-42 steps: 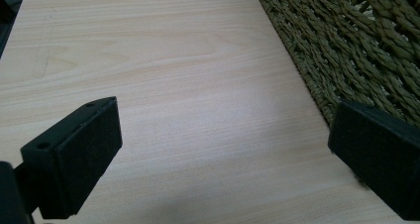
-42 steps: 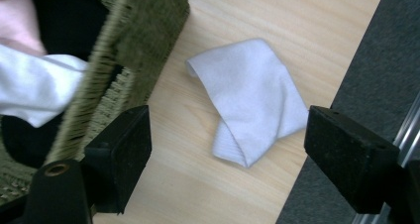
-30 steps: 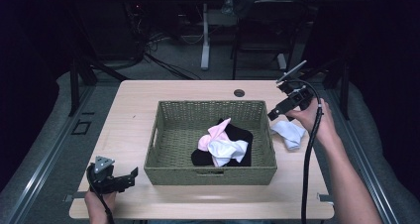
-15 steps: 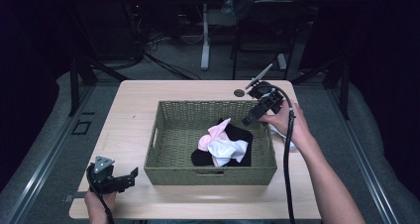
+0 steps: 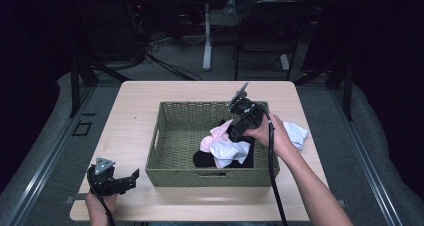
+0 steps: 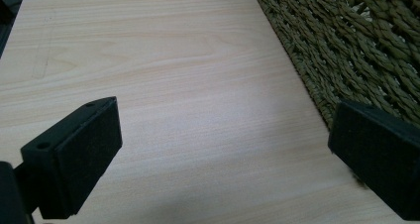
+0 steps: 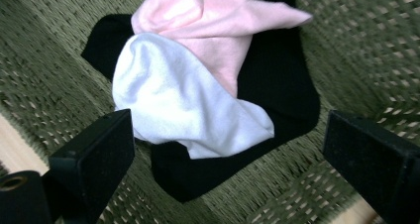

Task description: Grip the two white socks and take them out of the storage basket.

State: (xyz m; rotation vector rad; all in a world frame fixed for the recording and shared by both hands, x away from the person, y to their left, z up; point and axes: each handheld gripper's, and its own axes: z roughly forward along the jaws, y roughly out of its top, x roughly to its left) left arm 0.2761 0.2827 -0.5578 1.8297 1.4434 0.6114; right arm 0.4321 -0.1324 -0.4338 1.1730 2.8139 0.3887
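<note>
Your forearms are bare, no sleeves in sight. Left claw (image 5: 134,175): black body w/ a grey three-cornered plate on top, black cable trailing back past your left hand (image 5: 99,203). Its jaws are blocky black slabs w/ flat matte pads; one has a small round hole near its outer edge. Right claw (image 5: 233,134): black, thick black cable along your right arm, grey plate up top.

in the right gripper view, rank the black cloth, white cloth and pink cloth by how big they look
1. black cloth, partly covered by the other two
2. white cloth
3. pink cloth
White and pink look close in size, and the pink lies farther from the camera, so their order is unsure.
</note>
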